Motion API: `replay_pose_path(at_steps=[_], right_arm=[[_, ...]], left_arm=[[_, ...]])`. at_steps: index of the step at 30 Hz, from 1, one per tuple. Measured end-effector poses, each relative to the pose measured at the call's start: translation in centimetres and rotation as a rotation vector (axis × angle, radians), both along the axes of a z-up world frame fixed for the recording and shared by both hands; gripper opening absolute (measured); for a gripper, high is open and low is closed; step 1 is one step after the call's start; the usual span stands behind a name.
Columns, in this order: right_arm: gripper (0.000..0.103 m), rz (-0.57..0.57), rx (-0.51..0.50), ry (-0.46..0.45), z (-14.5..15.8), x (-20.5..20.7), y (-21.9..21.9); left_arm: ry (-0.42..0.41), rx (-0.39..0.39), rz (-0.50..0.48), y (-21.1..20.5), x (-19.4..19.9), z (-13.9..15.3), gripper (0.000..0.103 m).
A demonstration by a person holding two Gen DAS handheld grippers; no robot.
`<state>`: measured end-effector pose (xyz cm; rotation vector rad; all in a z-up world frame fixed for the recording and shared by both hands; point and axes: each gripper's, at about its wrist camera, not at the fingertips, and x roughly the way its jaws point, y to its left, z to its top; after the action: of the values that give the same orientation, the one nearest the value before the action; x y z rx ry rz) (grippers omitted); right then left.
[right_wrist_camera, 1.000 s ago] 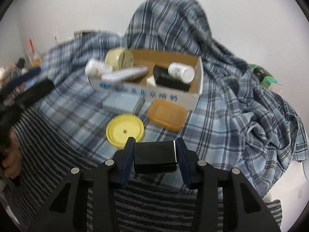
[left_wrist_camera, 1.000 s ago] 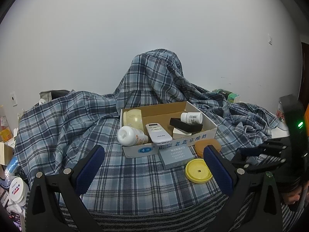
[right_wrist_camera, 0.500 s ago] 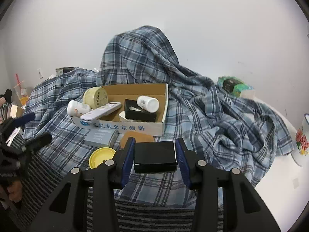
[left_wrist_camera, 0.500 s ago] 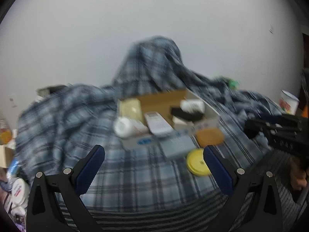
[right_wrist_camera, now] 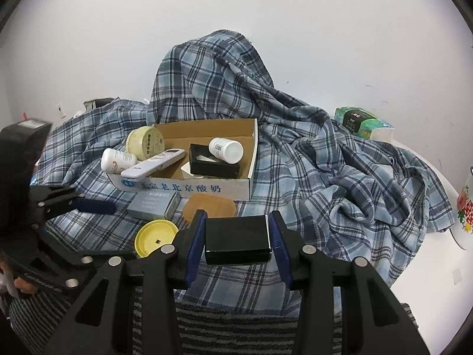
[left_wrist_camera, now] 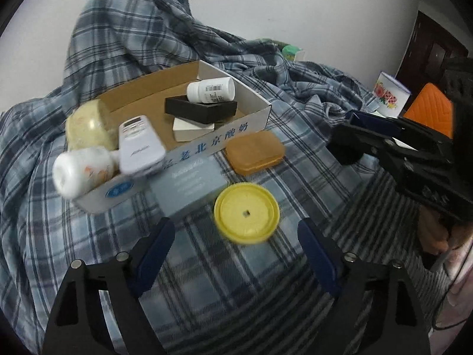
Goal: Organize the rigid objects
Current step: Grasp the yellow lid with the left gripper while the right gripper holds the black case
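The right gripper (right_wrist_camera: 238,238) points down at a slant, and its blue pads (right_wrist_camera: 196,241) squeeze a small black box (right_wrist_camera: 236,236) from both sides. The left gripper (left_wrist_camera: 236,254) tips down more steeply. Its jaws are closing with nothing between them. A bare hand (left_wrist_camera: 433,232) holds the right gripper from below.
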<state>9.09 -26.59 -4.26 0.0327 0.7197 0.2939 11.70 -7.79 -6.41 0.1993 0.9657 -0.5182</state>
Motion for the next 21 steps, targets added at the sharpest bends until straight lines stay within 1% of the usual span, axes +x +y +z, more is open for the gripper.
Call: replay_pose_path(at_steps=[2,3,6,8,11,13,15,18,20,21], right_arm=[[0.042,-0.007,-0.009,0.014,-0.3,0.2,0.0],[0.042,-0.01,-0.006,0.021,-0.3,0.3,-0.1],[0.042,-0.009,0.003,0.039,-0.5,0.6,-0.3],[0.042,0.007,-0.005,0.049,-0.7,0.7,-0.1],[0.042,0.02,-0.018,0.029,-0.5,0.4,0.3],[0.042,0.024,-0.023,0.026,-0.5,0.3,0.5],[0.042,0.023,-0.019,0.03,-0.5,0.3,0.4],[0.042,0.027,-0.016,0.036,-0.6,0.5,0.4],[0.042,0.032,-0.018,0.029,-0.5,0.3,0.5],[0.042,0.037,-0.021,0.022,-0.5,0.2,0.6]], left_arm=[[0.013,0.013,-0.031,-1.0,0.5,-0.3,0.086],[0.024,0.016,-0.039,-1.4,0.8,-0.5,0.083],[0.066,0.049,-0.041,-2.4,1.7,-1.6,0.073],[0.097,0.051,-0.04,-2.6,2.2,-2.3,0.072],[0.115,0.053,-0.041,-2.6,2.6,-2.7,0.071],[0.122,0.051,-0.035,-2.6,2.7,-2.8,0.061],[0.12,0.04,-0.029,-2.7,2.9,-2.7,0.061],[0.069,-0.019,0.016,-1.5,2.3,-1.7,0.061],[-0.037,-0.051,0.059,-0.2,1.1,0.0,0.061],[-0.065,-0.062,0.072,0.3,0.7,0.5,0.061]])
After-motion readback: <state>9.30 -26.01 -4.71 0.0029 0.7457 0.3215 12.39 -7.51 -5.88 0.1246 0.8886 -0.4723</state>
